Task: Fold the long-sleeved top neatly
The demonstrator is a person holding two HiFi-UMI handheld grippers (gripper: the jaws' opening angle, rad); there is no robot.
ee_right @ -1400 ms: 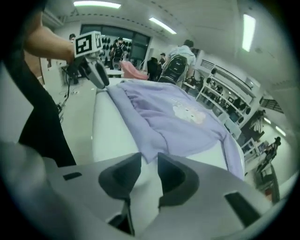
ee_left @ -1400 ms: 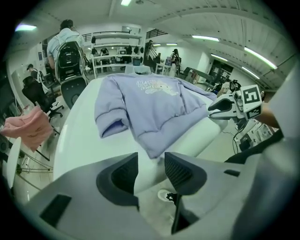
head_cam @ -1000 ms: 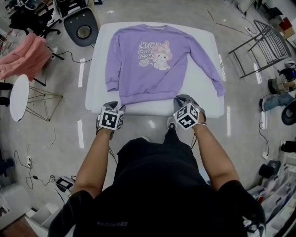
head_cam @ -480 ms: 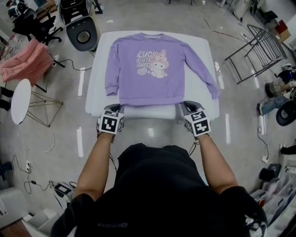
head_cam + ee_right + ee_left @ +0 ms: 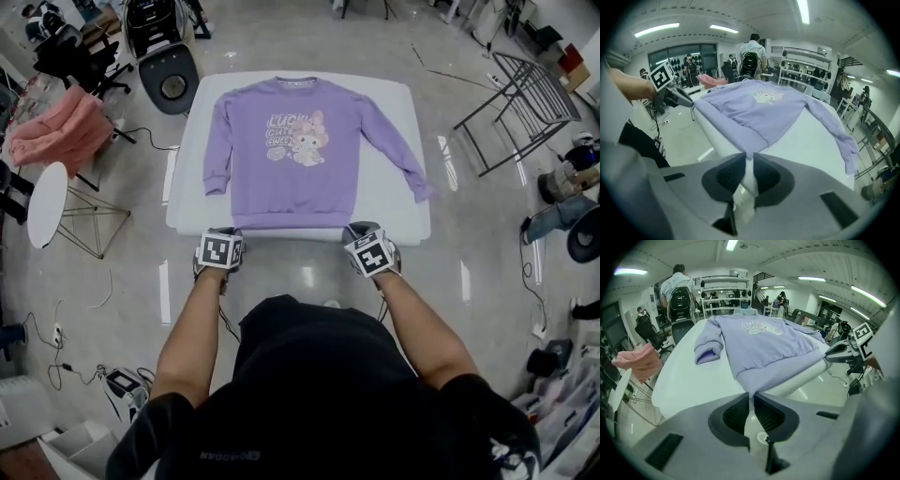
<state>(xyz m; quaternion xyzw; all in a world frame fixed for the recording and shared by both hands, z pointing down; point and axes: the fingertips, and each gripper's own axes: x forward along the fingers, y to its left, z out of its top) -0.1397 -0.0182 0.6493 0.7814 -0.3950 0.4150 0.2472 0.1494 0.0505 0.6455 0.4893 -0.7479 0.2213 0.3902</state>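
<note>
Looking down from the head view, we see the lilac long-sleeved sweatshirt (image 5: 281, 155) spread face up on the white rectangular table (image 5: 394, 217). Its collar points to the far edge and its ribbed hem runs along the near edge. A pale cartoon print (image 5: 298, 141) sits on the chest. The sleeve at the picture's left lies close beside the body. The other sleeve angles out towards the table's right edge, its cuff (image 5: 421, 193) resting on the tabletop.

We hold the left gripper (image 5: 225, 232) at the hem's left corner. In the left gripper view its jaws have just been closing and are now pinched together on that corner of fabric (image 5: 751, 389), which rises out of the tips towards the table. The right gripper (image 5: 357, 229) sits at the hem's right corner. In the right gripper view its jaws have just been opening a little, yet the tips meet on the lilac corner (image 5: 750, 151) and the cloth stands between the pads. Both grippers point steeply down at the table's near edge, well apart from each other, with the hem stretched between them.

Around the table, on the glossy floor, we see a pink garment (image 5: 58, 131) draped over something at the left, a round white side table (image 5: 45, 202) near it, a black office chair (image 5: 172, 77) by the far left corner and a grey metal rack (image 5: 523, 101) at the right.
</note>
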